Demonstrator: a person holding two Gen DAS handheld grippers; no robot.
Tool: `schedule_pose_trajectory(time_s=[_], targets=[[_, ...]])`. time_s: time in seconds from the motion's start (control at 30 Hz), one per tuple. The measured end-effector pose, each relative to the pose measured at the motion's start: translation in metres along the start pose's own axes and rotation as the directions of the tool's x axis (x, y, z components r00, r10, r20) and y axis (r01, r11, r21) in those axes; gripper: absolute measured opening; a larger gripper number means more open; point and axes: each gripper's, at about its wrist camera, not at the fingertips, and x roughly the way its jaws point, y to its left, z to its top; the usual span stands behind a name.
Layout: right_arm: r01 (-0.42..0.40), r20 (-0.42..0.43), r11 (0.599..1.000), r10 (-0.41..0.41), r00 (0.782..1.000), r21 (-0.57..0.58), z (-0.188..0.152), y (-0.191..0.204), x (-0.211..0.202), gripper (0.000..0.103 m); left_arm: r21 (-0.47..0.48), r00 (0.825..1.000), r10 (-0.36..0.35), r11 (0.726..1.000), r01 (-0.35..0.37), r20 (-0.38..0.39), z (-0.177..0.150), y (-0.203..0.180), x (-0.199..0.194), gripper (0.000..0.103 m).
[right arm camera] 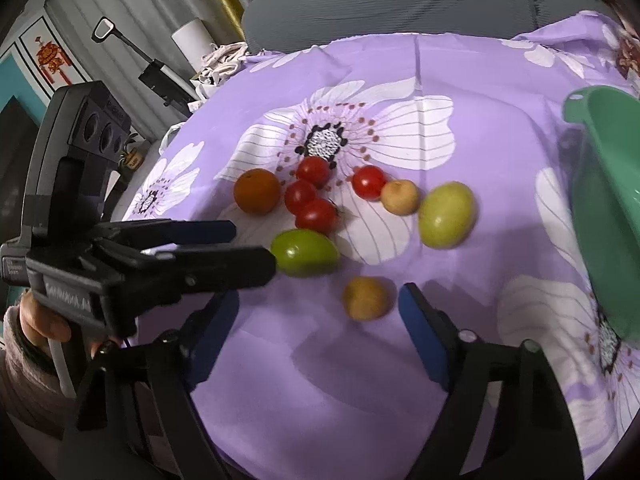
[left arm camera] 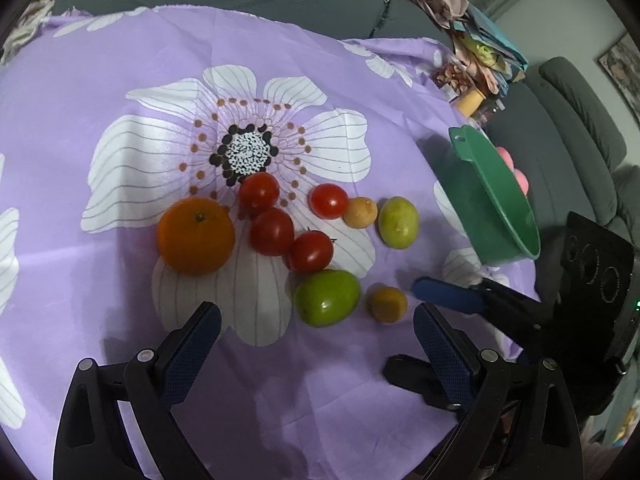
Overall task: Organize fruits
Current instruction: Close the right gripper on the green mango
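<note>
So, by size, clock directions read from the left wrist view:
Cloth (left arm camera: 120, 60): purple with white flowers, spread under everything; the big flower's dotted centre sits at the middle.
Sofa (left arm camera: 580, 140): grey, behind and to the right of the cloth.
Bowl (left arm camera: 500, 208): green, tilted on its side at 3 o'clock, near the cloth's right edge, nothing visible inside.
Left gripper (left arm camera: 316, 332): at 6 o'clock, fingers wide apart, nothing between them; a person's hand (right arm camera: 44, 324) holds its handle in the right wrist view.
Right gripper (right arm camera: 318, 300): fingers apart, blue pads either side of empty cloth, the near brown fruit just ahead of the right pad, not touched.
Orange (left arm camera: 196, 236): at 8 o'clock of the flower centre, left end of the cluster.
Green fruit (left arm camera: 327, 298): at 5 o'clock, closest to the left gripper.
Pale green fruit (left arm camera: 398, 222): at 3 o'clock, right end of the cluster.
Tomatoes: three red ones touching in a chain (left arm camera: 272, 232), a fourth (left arm camera: 329, 201) apart at 2 o'clock of them.
Brown fruits: one (left arm camera: 360, 212) between the lone tomato and the pale green fruit, touching both; the other (left arm camera: 387, 304) just right of the green fruit.
</note>
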Motion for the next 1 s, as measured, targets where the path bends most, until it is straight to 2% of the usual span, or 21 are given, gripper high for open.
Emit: schedule_pose_trajectory(time_s=[0.1, 0.3, 0.33, 0.37, 0.43, 0.6, 0.83, 1.0], targets=[[0.002, -0.018, 0.999, -0.003, 1.000, -0.039, 0.007, 0.006, 0.009, 0.076, -0.027, 0.999, -0.046, 0.999, 0.046, -0.010, 0.003, 0.003, 0.002, 0.091], [-0.009, -0.046, 0.998, 0.006, 0.999, -0.069, 0.017, 0.009, 0.023, 0.066, -0.009, 1.000, -0.014, 1.000, 0.014, -0.009, 0.004, 0.002, 0.004, 0.085], [-0.010, -0.051, 0.997, 0.006, 0.999, -0.073, 0.018, 0.010, 0.025, 0.063, 0.001, 1.000, -0.001, 1.000, 0.001, -0.007, 0.005, 0.001, 0.004, 0.081], [-0.013, -0.058, 0.997, 0.009, 0.998, -0.079, 0.019, 0.010, 0.027, 0.062, 0.013, 1.000, 0.007, 1.000, -0.007, -0.004, 0.004, -0.001, 0.004, 0.072], [-0.018, -0.069, 0.996, 0.012, 0.998, -0.086, 0.019, 0.012, 0.031, 0.057, 0.034, 1.000, 0.000, 0.999, 0.000, -0.007, 0.003, -0.005, 0.004, 0.065], [-0.024, -0.081, 0.995, 0.016, 0.997, -0.099, 0.020, 0.013, 0.037, 0.056, 0.042, 1.000, 0.010, 0.999, -0.010, -0.011, 0.007, -0.006, 0.010, 0.062], [-0.016, -0.099, 0.992, 0.003, 0.995, -0.126, 0.022, 0.015, 0.045, 0.051, 0.048, 0.999, -0.016, 0.999, 0.018, -0.034, 0.008, -0.006, 0.018, 0.045], [-0.005, -0.095, 0.987, -0.010, 0.995, -0.159, 0.021, 0.018, 0.047, 0.045, 0.030, 0.998, -0.041, 0.999, 0.042, -0.044, 0.007, -0.003, 0.021, 0.045]])
